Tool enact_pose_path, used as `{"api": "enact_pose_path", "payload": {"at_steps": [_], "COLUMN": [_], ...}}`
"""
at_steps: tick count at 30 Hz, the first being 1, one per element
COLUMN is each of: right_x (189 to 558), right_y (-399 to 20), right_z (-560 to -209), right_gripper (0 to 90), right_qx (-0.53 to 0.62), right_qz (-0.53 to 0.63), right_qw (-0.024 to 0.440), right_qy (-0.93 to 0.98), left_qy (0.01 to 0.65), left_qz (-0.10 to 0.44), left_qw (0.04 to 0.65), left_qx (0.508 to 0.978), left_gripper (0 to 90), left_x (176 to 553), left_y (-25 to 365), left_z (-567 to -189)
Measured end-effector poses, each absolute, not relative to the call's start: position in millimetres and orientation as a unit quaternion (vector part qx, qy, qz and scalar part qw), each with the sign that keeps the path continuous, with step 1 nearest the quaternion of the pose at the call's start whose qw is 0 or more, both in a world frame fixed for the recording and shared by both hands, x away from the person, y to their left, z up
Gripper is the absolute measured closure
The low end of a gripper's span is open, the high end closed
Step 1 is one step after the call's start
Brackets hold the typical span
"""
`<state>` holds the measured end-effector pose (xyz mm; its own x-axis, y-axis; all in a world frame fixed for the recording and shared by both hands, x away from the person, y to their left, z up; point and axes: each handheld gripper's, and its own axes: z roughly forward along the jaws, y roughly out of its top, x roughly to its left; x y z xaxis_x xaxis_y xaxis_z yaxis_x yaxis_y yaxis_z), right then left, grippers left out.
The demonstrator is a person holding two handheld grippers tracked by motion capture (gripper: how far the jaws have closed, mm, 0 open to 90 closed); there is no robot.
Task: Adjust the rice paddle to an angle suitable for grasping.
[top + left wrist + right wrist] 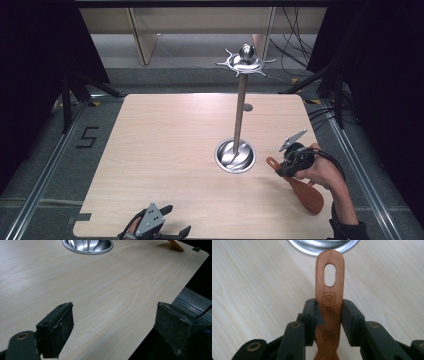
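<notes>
Since the wooden spatula (329,302) has a hanging slot near its handle end, the work in hand is judged to be hanging it on the stand.

Spatula, place: held above the table (165,150) at the near right, just beside the stand's round base (235,156).
Spatula, axis: long axis runs from the wide blade, nearest the person, up and away to the slotted handle end, which points toward the base.
Right gripper (329,312): jaws closed narrow on the spatula's handle, pads pressing both edges below the slot.
Left gripper (113,322): jaws wide, nothing between them, resting at the near table edge.
Stand: a steel pole (240,107) rises from the base to a crown of hooks (245,63).
Step, advice: raise the spatula to hook height, keeping the slot clear of the pads.
Step, alignment: turn the slot to face one hook, then slide it on.
Step, release: open only once the hook bears the weight.
Risk: a knock could rock the stand.
</notes>
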<state>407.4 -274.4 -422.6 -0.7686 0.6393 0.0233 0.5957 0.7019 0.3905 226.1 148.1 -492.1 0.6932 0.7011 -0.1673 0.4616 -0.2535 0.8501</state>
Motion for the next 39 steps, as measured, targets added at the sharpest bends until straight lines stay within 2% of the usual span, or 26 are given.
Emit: {"api": "enact_pose_path", "payload": {"at_steps": [2,9,17,24,26,30,31,32,39], "right_x": [406.9,401.3,397.9,399.9,400.4,399.5,401.2,399.3,393.9], "right_y": [-277.8,-283.4,-288.2,-294.7,-295.6,-294.5,-293.9,-292.9,-287.4], "right_z": [-416.6,-399.5,-382.8,-371.2,-366.1,-364.1,-363.5,-361.4,-349.1], "right_gripper": [67.0,67.1,67.1,67.1,67.1,67.1,67.1,67.1,67.0], "right_qx": [0.334,0.321,0.318,0.321,0.319,0.333,0.324,0.331,0.328], "right_qz": [0.215,0.320,0.355,0.424,0.446,0.453,0.467,0.465,0.494], "right_qw": [0.063,0.041,0.037,0.085,0.112,0.101,0.125,0.104,0.135], "right_qy": [0.916,0.890,0.878,0.842,0.829,0.821,0.813,0.815,0.794], "left_qy": [0.370,0.374,0.360,0.375,0.358,0.373,0.372,0.372,0.374], "left_qz": [0.126,0.124,0.131,0.125,0.131,0.126,0.125,0.125,0.124], "left_qw": [0.485,0.487,0.480,0.485,0.485,0.488,0.488,0.488,0.486], "left_qx": [0.783,0.779,0.789,0.780,0.787,0.779,0.779,0.779,0.780], "left_gripper": [14.8,14.8,14.7,14.7,14.7,14.7,14.7,14.7,14.7], "left_x": [226.0,226.7,228.4,226.9,228.5,227.0,227.3,227.3,226.9], "left_y": [148.8,149.3,151.3,149.8,151.0,149.8,150.1,150.1,149.7], "left_z": [-492.0,-491.9,-491.3,-491.7,-491.6,-492.2,-492.0,-492.0,-491.9]}}
